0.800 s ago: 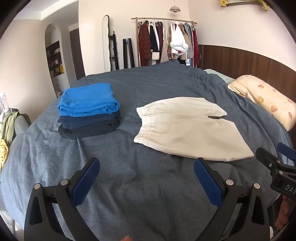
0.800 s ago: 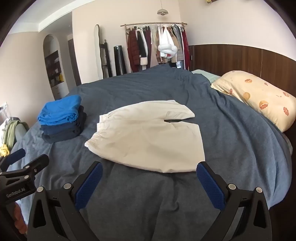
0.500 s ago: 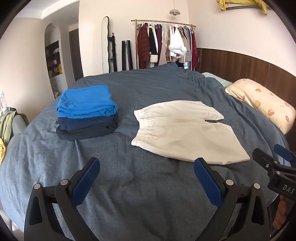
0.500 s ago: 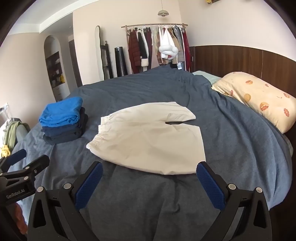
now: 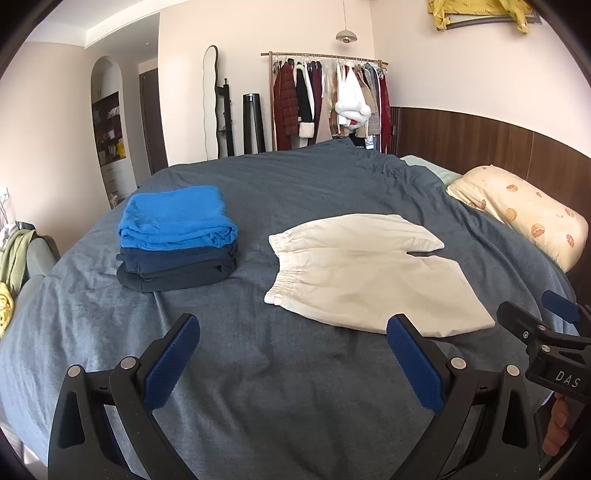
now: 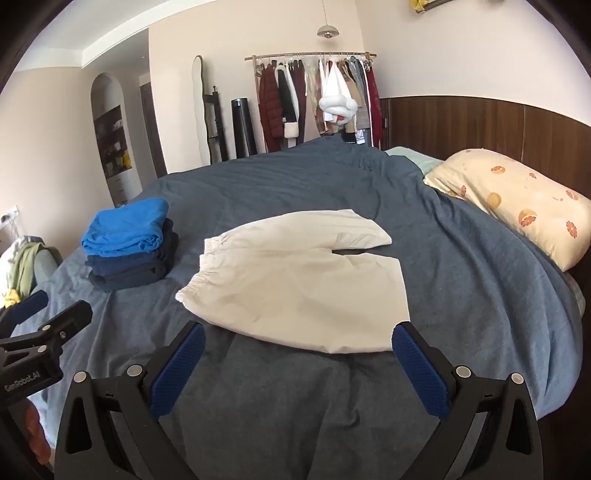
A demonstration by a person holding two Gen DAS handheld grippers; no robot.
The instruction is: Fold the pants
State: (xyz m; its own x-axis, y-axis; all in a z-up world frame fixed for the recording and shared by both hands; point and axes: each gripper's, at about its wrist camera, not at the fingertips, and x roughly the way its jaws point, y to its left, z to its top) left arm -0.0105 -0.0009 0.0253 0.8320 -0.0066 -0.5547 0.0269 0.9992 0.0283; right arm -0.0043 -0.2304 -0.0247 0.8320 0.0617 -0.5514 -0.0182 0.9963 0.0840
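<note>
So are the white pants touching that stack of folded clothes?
Apart. In the left wrist view, a strip of bare blue bedcover separates the white pants from the stack of folded clothes.

In the left wrist view the yellow cloth over a frame (image 5: pixel 480 14) at twelve o'clock is cut by the edge; the green garment (image 5: pixel 14 258) at nine o'clock likewise; contents of the arched wall shelf (image 6: pixel 114 147) too small to tell.

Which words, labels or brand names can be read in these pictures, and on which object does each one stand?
"DAS": white letters on the black body of the right hand-held gripper, left wrist view; the word is cut off at the frame edge.
"GenRobot.AI": white letters on the black body of the left hand-held gripper, right wrist view.
No readable text on the cream pants or the folded blue and navy clothes.
</note>
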